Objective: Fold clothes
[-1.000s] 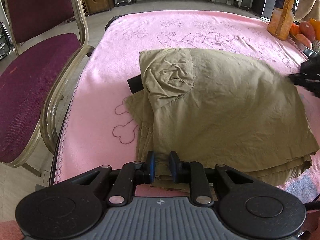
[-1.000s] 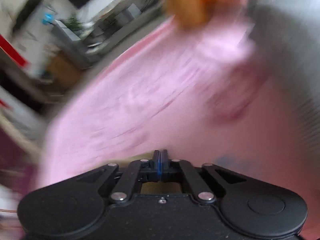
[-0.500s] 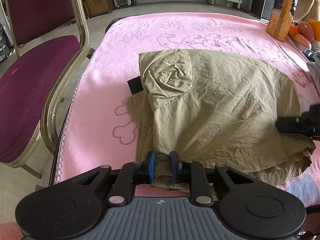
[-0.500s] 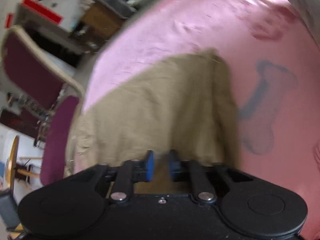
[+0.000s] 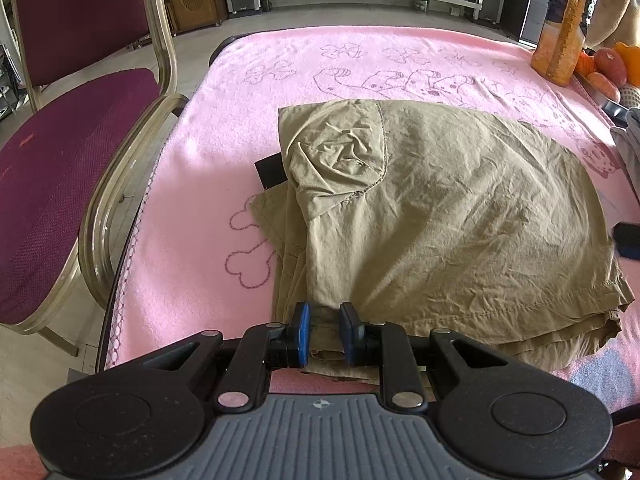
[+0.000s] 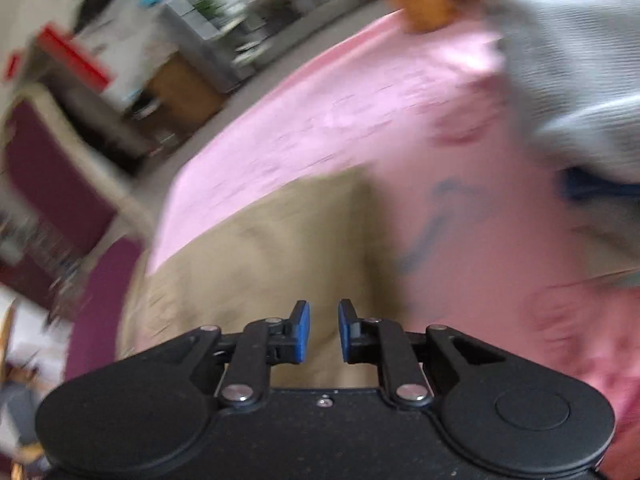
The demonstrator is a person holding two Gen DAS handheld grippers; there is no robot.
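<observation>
Chair: left of the left wrist frame, maroon seat and pale metal frame, standing just beside the table edge.

Blanket: pink, printed with bones and cartoon dogs, spread across the table under everything.

Left gripper: bottom centre of its frame, blue pads parted by a narrow gap at the near edge of the garment; cloth shows in the gap, but the pads are not pinching it.

Khaki garment: centre of the frame, lying on the blanket as a rough rectangle of several stacked layers, a crumpled pocket panel at its upper left, hems fanned out at lower right. A dark tag pokes out at its left edge.

Handling: judged light, limp and wrinkle-prone; layers will slide over one another. Best taken by a stitched hem or corner, where the cloth is thickest.

Right gripper: bottom centre of its blurred frame, pads parted and holding nothing, hovering over the garment's right portion.

Grey cloth: upper right of the right wrist frame, a second heap.

Orange packet: upper right, beside fruit.
</observation>
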